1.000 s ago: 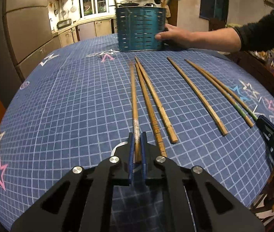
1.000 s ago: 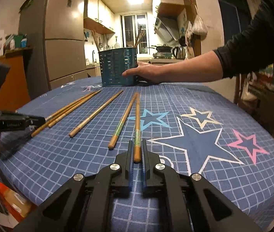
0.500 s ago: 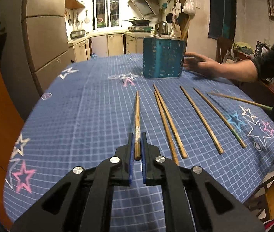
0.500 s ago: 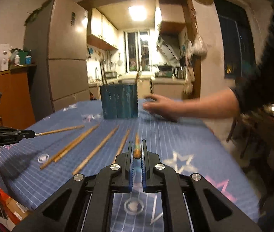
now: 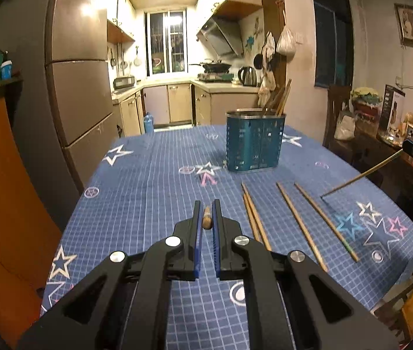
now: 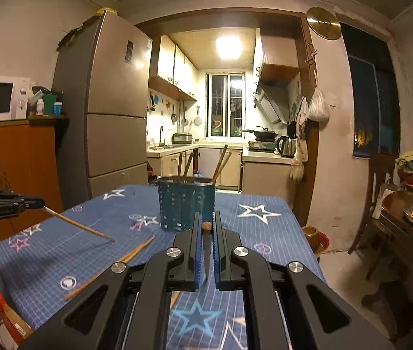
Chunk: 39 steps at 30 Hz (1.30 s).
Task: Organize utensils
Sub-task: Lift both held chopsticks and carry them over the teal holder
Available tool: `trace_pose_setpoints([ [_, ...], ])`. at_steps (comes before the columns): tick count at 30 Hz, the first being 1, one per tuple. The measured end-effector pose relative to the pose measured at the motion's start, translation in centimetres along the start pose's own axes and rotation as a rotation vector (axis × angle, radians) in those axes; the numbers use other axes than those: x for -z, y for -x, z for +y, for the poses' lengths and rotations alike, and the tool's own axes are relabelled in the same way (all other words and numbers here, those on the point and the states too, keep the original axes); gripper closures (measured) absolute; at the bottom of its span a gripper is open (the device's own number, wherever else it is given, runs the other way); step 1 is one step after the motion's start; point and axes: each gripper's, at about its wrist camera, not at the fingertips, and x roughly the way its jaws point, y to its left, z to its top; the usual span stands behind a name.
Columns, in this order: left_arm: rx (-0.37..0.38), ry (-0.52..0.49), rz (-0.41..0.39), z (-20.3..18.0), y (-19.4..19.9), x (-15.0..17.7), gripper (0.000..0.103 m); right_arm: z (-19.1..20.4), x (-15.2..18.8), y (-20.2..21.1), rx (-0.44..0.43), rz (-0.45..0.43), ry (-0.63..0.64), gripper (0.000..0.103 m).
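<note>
Both hand-held tools are lifted off the blue grid-patterned tablecloth with printed stars (image 5: 154, 180), each with a chopstick. The left black two-finger gripper (image 5: 205, 218) has its blue-padded jaws drawn in around a brown wooden chopstick (image 5: 206, 221), seen end-on from its own camera; a thin gap shows on either side of the stick. From the right camera that same gripper (image 6: 35, 203) sits at the left edge, and its chopstick (image 6: 78, 224) slopes down and away from it, the tip hanging above the cloth.

The right black two-finger gripper (image 6: 205, 227) likewise has its jaws nearly together around a second wooden chopstick (image 6: 206, 226), whose round end pokes up between the pads while the shaft runs back under the tool. In the left view this gripper is only a dark shape at the right edge, with its chopstick (image 5: 360, 175) angling down toward the table.

The blue perforated metal utensil holder (image 5: 254, 141) stands upright toward the far side of the table, several wooden chopsticks (image 5: 280, 100) already leaning inside it. Four loose wooden chopsticks (image 5: 301, 224) lie flat on the cloth on the near side of the holder, two of them touching side by side, the other two apart
</note>
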Motion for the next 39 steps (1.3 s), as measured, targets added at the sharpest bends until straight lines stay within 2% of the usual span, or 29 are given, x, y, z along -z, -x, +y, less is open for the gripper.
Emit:
trace_pose_setpoints([
  [6,0.032,0.003,-0.047,0.1,0.8,-2.3,0.098,-0.6,-2.6,-0.9,-0.029,-0.012,-0.002,0.095],
  [11,0.067,0.021,-0.057,0.6,0.9,-3.9,0.098,-1.0,-4.3,-1.5,-0.051,-0.017,-0.024,0.095],
  [22,0.062,0.017,-0.088,0.5,1.8,-5.0,0.098,0.9,-6.1,-1.4,-0.078,-0.046,0.016,0.095],
  [33,-0.013,-0.030,-0.104,-1.0,1.9,-5.6,0.098,1.9,-6.8,-1.2,-0.092,-0.057,0.031,0.095],
  [39,-0.134,-0.073,-0.111,-2.1,1.3,-6.0,0.098,2.1,-6.7,-1.4,-0.090,-0.045,0.036,0.095],
])
